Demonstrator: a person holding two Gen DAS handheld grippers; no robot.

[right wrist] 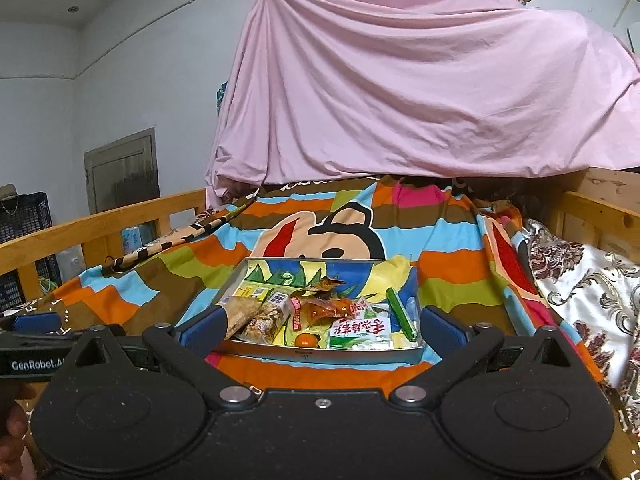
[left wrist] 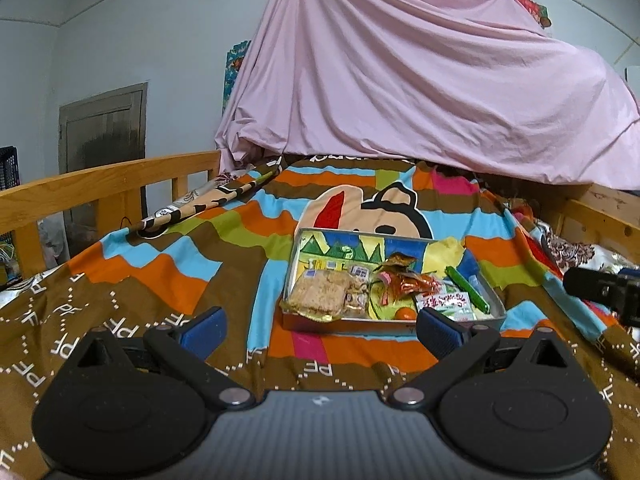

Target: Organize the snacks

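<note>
A metal tray (left wrist: 360, 324) lies on the striped cartoon bedspread (left wrist: 160, 280). Inside are a clear pack of oat biscuits (left wrist: 320, 296), red-orange packets (left wrist: 408, 286), a white packet with red print (left wrist: 444, 304), a green stick (left wrist: 468, 294) and a small orange (left wrist: 406, 313). My left gripper (left wrist: 320, 332) is open and empty, just short of the tray's near-left side. My right gripper (right wrist: 320, 330) is open and empty too, its fingers flanking the near wall of the tray (right wrist: 320, 354). The biscuit pack (right wrist: 256, 316) and the green stick (right wrist: 402, 314) show just beyond.
Wooden bed rails (left wrist: 100, 188) run along the left and the right (right wrist: 600, 208). A pink sheet (left wrist: 420, 80) hangs over the far end of the bed. A floral blanket (right wrist: 580, 280) lies at the right. A dark crate (right wrist: 24, 232) stands beyond the left rail.
</note>
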